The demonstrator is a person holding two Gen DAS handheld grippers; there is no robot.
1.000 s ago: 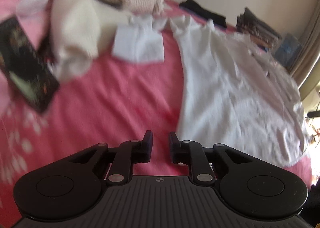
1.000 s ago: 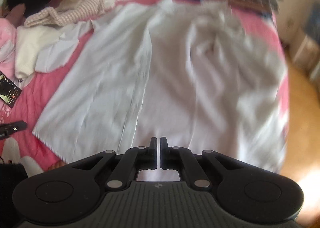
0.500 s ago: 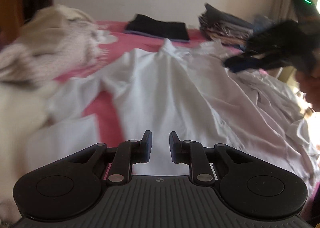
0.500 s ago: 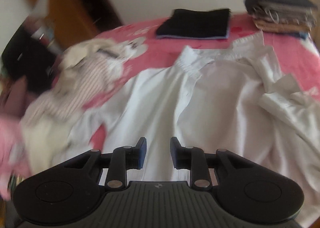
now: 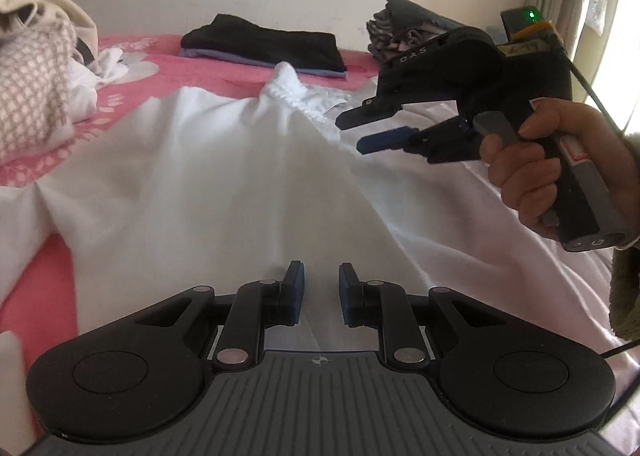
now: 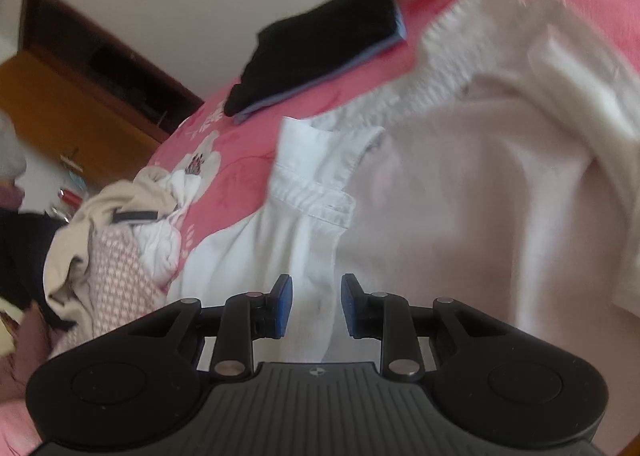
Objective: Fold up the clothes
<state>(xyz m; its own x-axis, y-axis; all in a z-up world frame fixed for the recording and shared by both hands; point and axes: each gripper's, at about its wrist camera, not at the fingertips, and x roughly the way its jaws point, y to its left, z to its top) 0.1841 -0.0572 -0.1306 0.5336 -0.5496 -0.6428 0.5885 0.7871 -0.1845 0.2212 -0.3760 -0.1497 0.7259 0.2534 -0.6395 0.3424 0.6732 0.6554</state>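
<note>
A white shirt lies spread on the pink bed, its collar at the far end. My left gripper hovers open low over the shirt's body, nothing between its fingers. The right gripper, held in a person's hand, hangs open above the shirt just right of the collar. In the right wrist view the right gripper is open over the shirt's placket, below the collar; a pinkish-white layer lies to the right.
A folded black garment on a blue one rests at the bed's far side. A stack of folded clothes stands at the back right. A heap of unfolded beige and checked clothes lies left. A wooden cabinet stands beyond.
Both grippers have swung up the shirt towards the collar end. The right gripper went from shut to open and has tilted; it has come into the left wrist view.
</note>
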